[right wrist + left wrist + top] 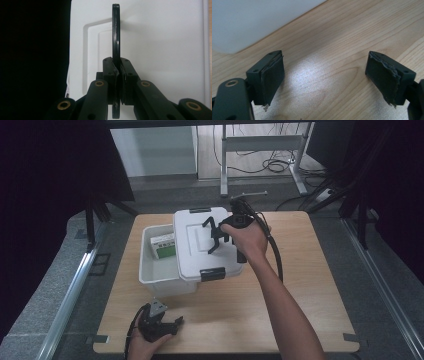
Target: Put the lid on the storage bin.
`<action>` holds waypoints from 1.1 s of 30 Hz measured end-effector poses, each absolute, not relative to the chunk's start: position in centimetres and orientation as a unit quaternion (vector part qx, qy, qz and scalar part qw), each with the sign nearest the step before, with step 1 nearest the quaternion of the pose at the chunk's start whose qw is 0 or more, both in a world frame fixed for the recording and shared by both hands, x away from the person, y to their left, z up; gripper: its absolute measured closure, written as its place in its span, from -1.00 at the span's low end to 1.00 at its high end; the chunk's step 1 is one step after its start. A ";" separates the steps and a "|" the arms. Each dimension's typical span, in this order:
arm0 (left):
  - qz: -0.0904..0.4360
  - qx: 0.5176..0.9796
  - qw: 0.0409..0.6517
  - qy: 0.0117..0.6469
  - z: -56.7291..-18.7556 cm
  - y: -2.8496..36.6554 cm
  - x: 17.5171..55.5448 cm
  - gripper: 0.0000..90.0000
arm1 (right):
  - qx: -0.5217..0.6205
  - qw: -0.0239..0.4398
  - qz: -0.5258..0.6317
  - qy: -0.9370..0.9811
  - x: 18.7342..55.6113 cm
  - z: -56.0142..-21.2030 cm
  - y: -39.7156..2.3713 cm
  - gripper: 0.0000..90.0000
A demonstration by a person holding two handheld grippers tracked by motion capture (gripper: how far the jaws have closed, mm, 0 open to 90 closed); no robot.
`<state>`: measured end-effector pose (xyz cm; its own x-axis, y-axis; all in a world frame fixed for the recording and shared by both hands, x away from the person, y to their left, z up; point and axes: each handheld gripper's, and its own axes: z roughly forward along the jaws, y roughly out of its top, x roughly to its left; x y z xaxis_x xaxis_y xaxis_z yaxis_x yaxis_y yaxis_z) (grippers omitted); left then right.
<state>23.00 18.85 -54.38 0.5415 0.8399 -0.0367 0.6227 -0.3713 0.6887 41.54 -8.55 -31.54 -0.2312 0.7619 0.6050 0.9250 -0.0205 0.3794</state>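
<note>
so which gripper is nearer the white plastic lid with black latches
Right. The right gripper is over the white plastic lid, clamped on its thin black handle. The left gripper rests open on the wooden table, short of the box.

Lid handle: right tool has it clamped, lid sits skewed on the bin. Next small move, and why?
Probably slide the lid left, still level, until it squares over the bin. The right tool is shut on the black handle, and the bin's left part is uncovered, with a green-and-white box showing inside. The left tool rests open on the table, clear of the bin.
</note>
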 end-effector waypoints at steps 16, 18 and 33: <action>0.162 0.813 0.335 0.448 -54.4 18.8 23.0 -0.66 | -0.611 0.123 -0.355 -0.697 42.5 -31.9 -4.3 0.88; 0.162 0.813 0.336 0.448 -54.4 18.8 23.0 -0.65 | -0.612 0.123 -0.355 -0.696 42.5 -31.9 -4.1 0.88; 0.161 0.814 0.336 0.446 -54.4 18.8 23.0 -0.65 | -0.606 0.124 -0.344 -0.706 42.8 -32.2 -0.8 0.88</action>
